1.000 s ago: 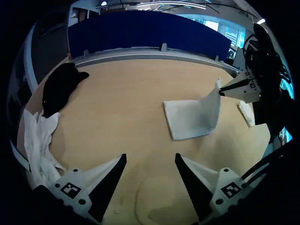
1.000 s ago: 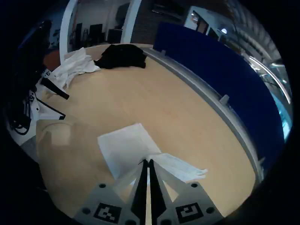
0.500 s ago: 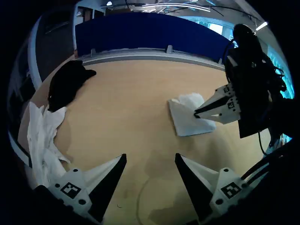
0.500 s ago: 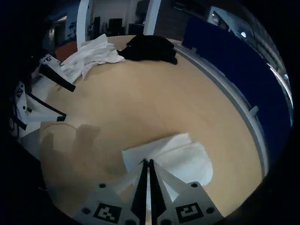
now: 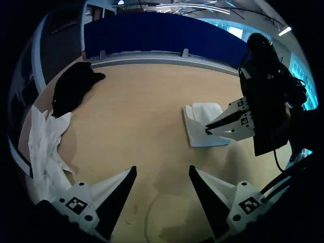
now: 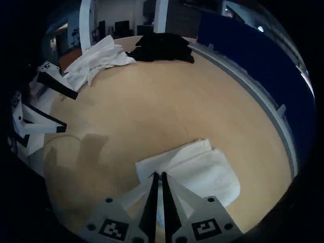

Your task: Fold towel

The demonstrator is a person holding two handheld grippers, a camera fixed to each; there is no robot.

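Jaws of the right gripper [image 6: 158, 175] stand almost together, with only a slim gap between them. Their tips sit at the near edge of the towel [image 6: 198, 170]; whether they pinch the fabric cannot be told. Jaws of the left gripper [image 5: 162, 168] stand wide apart and hold nothing, low over bare tabletop [image 5: 133, 113] and well apart from the towel.

1. Towel: white, folded into a compact stack, lying flat on the tabletop. Layered edges show along its far side in the right gripper view. In the left gripper view it lies right of centre, with the right gripper's tips at its right-hand edge.
2. Holder: a person in dark clothing [image 5: 267, 93] carries the right gripper at the right rim of the left gripper view.
3. Surface: pale wood finish, smooth, with a curved outer edge. Soft shadows fall on it near both grippers.
4. Other textiles: a crumpled white cloth [image 5: 44, 150] lies at the left edge of the tabletop. A black garment [image 5: 73, 87] lies just beyond it, touching or nearly touching.
5. Boundary: a grey rail [image 5: 162, 58] with small brackets runs along the far edge of the tabletop, and a blue partition [image 5: 162, 36] rises behind it.
6. Room: strip lights [image 5: 190, 5] cross the ceiling, and bright windows [image 5: 310, 91] show at the right. White columns [image 6: 86, 20] stand beyond the cloth pile in the right gripper view.
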